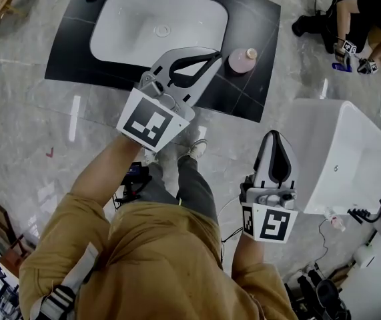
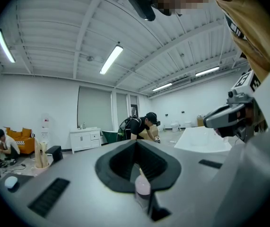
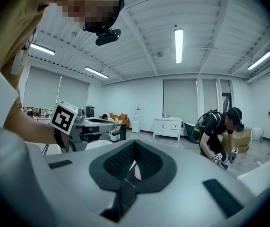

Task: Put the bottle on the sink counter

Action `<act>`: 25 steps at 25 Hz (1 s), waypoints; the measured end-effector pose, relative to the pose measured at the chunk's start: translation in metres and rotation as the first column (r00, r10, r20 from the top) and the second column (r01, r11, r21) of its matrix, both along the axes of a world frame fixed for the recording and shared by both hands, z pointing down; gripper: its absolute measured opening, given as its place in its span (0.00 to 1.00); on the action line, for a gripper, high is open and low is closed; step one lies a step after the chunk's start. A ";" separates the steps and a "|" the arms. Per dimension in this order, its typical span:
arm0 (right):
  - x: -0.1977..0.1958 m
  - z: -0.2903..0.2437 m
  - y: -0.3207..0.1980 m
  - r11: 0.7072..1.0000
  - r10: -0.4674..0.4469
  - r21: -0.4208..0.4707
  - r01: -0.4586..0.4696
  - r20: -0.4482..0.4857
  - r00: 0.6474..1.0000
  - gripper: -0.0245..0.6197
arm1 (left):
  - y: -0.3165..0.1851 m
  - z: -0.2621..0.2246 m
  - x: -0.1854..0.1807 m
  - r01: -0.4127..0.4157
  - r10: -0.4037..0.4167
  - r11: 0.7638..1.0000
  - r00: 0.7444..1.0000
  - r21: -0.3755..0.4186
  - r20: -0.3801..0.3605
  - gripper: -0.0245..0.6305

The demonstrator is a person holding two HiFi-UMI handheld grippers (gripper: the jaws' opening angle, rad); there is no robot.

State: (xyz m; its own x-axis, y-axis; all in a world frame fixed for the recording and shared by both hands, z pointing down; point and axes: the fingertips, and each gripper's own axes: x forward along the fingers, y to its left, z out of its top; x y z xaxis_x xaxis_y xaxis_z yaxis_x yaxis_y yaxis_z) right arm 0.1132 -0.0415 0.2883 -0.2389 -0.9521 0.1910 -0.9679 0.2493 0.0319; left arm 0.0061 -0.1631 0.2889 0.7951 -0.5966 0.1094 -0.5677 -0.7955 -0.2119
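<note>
Since the black sink counter [image 1: 70,52] is the biggest thing in front of me, I'll start there. It has the white basin [image 1: 130,32] sunk into it, and a white tub [image 1: 350,152] sits off to my right, well apart from it. My left gripper [image 1: 213,59] hangs over the counter's near edge and my right gripper [image 1: 274,139] is down beside the tub. The small pink bottle [image 1: 242,60] stands upright on the black surface, just right of the basin. So honestly the job looks done to me.

What could go wrong from here? My guess is the left gripper is the only real threat. In the head view its tips sit just beside the bottle, and I can't tell whether they're above it or level with it. The bottle is small and looks light, and it's not far from the counter's right edge. A careless sideways swing toward it could clip it and knock it into the basin or off the counter. Pulling straight away from it rather than across it seems like the safe call. The right gripper is well clear, so no worries there.

Jaws: the left ones are pressed fully together with nothing between them, and the bottle just shows beyond them in the left gripper view. The right ones look closed tip to tip too, with nothing in them.
</note>
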 end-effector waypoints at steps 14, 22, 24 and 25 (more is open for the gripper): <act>-0.013 -0.028 0.003 0.999 -0.017 0.041 0.018 -0.019 1.000 0.04 | 0.017 -0.052 -0.023 0.011 -0.010 0.999 1.000 0.052 -0.029 0.04; -0.016 -0.041 0.005 0.998 -0.021 0.066 0.023 -0.025 0.999 0.04 | 0.025 -0.082 -0.041 0.044 -0.038 0.995 0.997 0.090 -0.063 0.04; -0.016 -0.045 0.006 0.997 -0.022 0.074 0.024 -0.026 0.999 0.04 | 0.029 -0.088 -0.046 0.058 -0.051 0.994 0.995 0.090 -0.085 0.04; -0.016 -0.047 0.007 0.997 -0.022 0.078 0.024 -0.026 0.999 0.04 | 0.031 -0.092 -0.048 0.067 -0.058 0.994 0.994 0.088 -0.098 0.04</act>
State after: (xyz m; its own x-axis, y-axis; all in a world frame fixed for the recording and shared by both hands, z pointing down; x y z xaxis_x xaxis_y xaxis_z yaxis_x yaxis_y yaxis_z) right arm 0.0968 -0.0341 0.2418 -0.2572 -0.9585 0.1227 -0.9605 0.2675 0.0767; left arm -0.0423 -0.1323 0.1972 0.7603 -0.6492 -0.0216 -0.6365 -0.7380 -0.2240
